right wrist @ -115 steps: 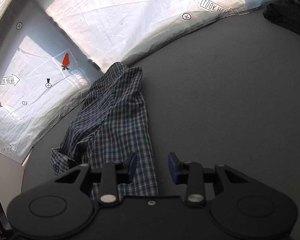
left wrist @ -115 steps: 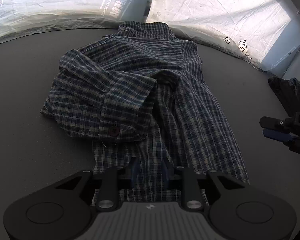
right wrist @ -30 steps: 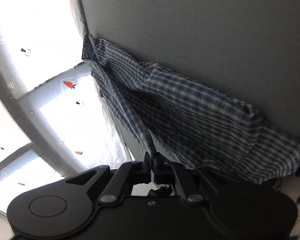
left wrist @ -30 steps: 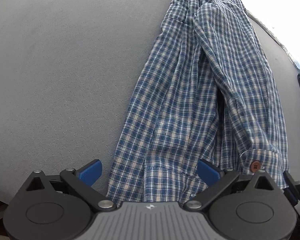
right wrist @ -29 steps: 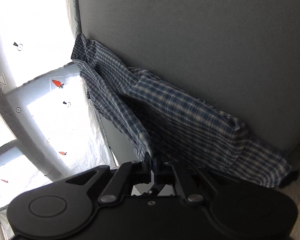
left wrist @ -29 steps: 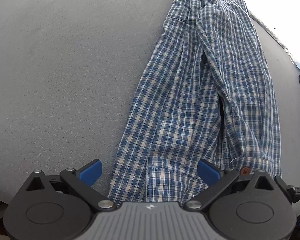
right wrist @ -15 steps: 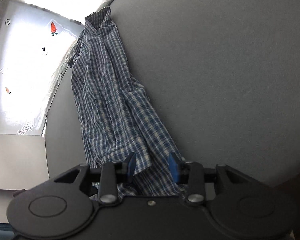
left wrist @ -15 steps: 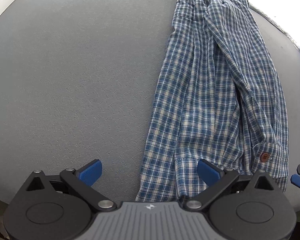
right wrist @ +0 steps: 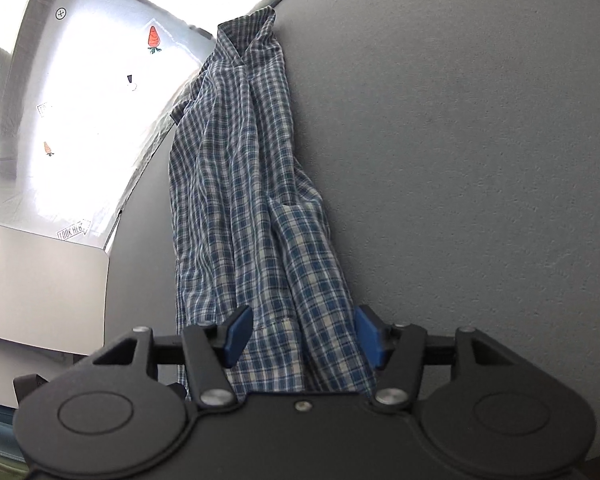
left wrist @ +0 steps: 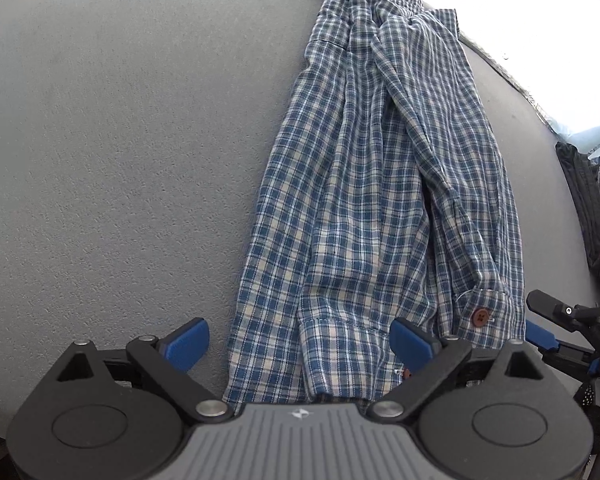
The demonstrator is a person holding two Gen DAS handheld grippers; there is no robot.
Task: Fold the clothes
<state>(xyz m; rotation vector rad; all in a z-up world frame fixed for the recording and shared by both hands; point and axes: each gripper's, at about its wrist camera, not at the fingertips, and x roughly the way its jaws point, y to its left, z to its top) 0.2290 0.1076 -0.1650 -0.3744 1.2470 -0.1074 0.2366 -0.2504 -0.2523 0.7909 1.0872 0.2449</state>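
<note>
We are looking along a blue plaid shirt (left wrist: 372, 208) lying in a long narrow strip on the grey table (left wrist: 120, 140), collar at the far edge. Our left gripper (left wrist: 300, 344) is hovering with jaws spread wide over the hem; our right gripper (right wrist: 304, 332) is also gaping, seemingly gripping nothing.

Left gripper (left wrist: 300, 344): black linkage arms, blue finger pads, silver pivot screws, ribbed grey housing. Right gripper (right wrist: 302, 334): same, black housing.
</note>
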